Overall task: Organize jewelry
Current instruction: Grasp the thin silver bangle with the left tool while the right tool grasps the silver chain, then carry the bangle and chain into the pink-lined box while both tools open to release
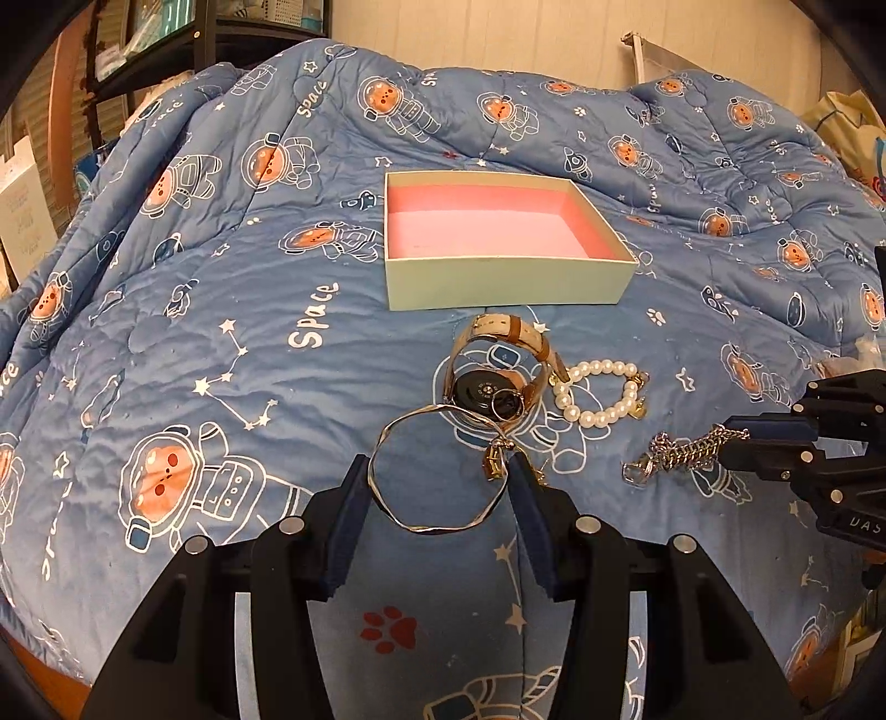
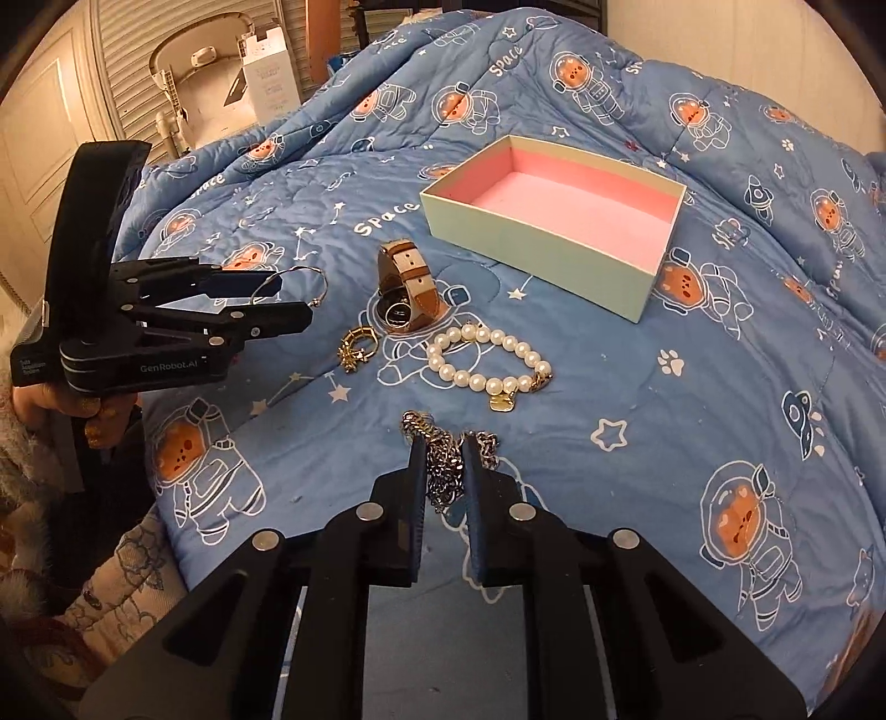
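silver chain point(image 2: 446, 471) clamped in right gripper point(image 2: 444, 443); left gripper point(image 1: 440, 476) pinches thin bangle point(image 1: 437, 471); watch point(image 2: 404, 288), pearl bracelet point(image 2: 487, 360) near pink-lined box point(image 2: 531, 243).

Your right gripper's pads point(image 2: 476, 471) cover the middle of the silver chain point(image 2: 443, 471); the quilt point(image 2: 664, 443) runs off every edge, and the shelf items point(image 1: 149, 33) blur.

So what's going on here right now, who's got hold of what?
A person is sorting jewelry on a blue astronaut-print quilt. The left gripper holds a thin silver bangle; the right gripper is shut on a silver chain. The pink-lined open box holds nothing yet. A brown-strapped watch, a white pearl bracelet and a small gold piece lie on the quilt.
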A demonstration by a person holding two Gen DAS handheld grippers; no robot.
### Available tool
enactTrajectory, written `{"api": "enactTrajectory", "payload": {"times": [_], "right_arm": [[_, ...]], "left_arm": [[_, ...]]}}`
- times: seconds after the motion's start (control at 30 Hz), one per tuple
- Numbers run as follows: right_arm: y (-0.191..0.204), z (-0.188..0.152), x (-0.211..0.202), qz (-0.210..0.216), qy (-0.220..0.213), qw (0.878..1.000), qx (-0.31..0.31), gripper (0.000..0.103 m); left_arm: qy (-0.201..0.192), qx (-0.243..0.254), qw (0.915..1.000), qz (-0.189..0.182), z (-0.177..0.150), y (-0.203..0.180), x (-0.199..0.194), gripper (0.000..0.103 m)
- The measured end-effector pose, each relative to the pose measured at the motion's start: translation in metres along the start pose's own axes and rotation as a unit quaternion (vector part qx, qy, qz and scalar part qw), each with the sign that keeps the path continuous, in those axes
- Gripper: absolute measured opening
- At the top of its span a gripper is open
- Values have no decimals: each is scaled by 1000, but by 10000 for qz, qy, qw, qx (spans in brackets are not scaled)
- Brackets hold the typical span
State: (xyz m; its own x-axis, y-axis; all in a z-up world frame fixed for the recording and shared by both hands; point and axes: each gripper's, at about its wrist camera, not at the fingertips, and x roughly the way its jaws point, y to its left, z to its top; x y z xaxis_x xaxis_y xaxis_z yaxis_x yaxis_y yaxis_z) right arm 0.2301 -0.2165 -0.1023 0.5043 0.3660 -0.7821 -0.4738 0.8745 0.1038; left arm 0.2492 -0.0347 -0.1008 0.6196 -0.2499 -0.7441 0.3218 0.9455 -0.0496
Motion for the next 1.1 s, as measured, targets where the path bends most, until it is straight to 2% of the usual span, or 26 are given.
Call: {"api": "enactTrajectory", "payload": {"times": [0.13, 0.4, 0.6, 0.87, 1.1], "right_arm": [[-1, 4, -14, 46, -61, 10000, 48, 13], [-8, 24, -49, 57, -494, 9987, 93, 13], [-18, 46, -60, 2, -767, 9970, 112, 13], [-38, 88, -65, -29, -1150, 9932, 162, 13], [-57, 132, -47, -200, -1315, 9908, 241, 13]], "left_arm": [[-47, -16, 10000, -3, 1, 1, -7, 49], [-207, -16, 9998, -63, 12, -2, -25, 49], [-359, -12, 9992, -171, 27, -8, -35, 49], [-597, 24, 9978, -300, 64, -16, -37, 49], [-592, 142, 9977, -291, 107, -18, -9, 49]]}}
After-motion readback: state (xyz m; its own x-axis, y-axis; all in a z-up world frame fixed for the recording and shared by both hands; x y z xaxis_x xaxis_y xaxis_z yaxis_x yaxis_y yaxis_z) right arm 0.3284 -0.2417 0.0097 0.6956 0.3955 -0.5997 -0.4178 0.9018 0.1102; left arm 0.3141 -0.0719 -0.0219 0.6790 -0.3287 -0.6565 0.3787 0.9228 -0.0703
